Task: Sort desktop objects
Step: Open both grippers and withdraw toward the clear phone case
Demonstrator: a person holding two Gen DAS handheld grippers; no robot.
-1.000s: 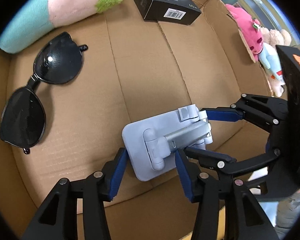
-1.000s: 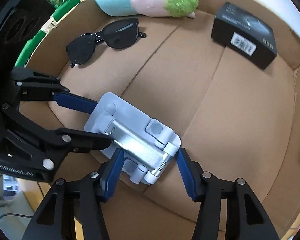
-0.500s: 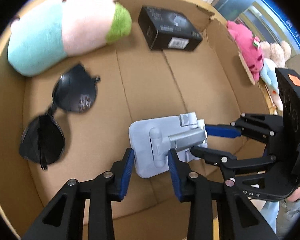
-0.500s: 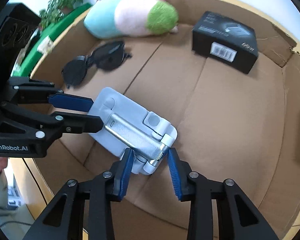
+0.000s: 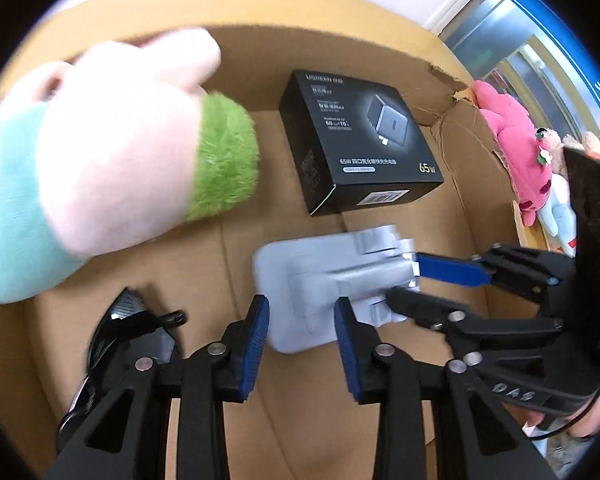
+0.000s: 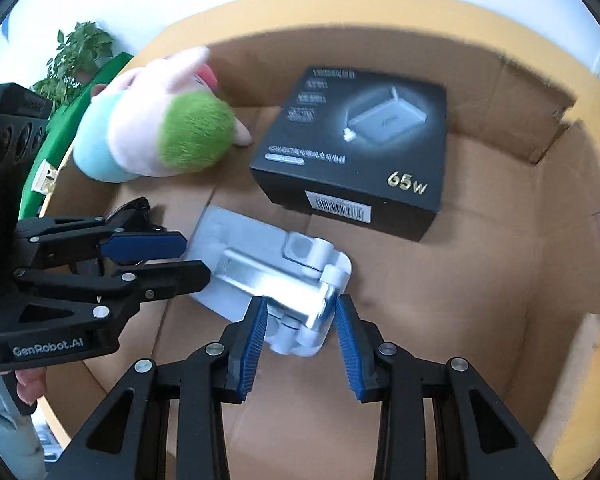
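So both hand-held grippers are down inside a cardboard box [image 6: 500,208], going at the same thing: a light grey folding phone stand [image 5: 320,280] lying flat on the box floor.

The left hand-held gripper [image 5: 300,320] has its blue pads straddling one end of the stand, with a sliver of gap on each side, so it looks open around it, not clamped. The right hand-held gripper [image 6: 300,320] has the stand's hinge end sitting between its pads; they're really close to it, but I honestly can't tell if they're pinching it or just bracketing it.

Straight ahead of both, just past the stand, is a black 65W charger box [image 6: 356,152]. A pink, green and teal plush toy [image 5: 100,152] is ahead-left of the left one, and black sunglasses [image 5: 128,328] lie right beside its left finger.
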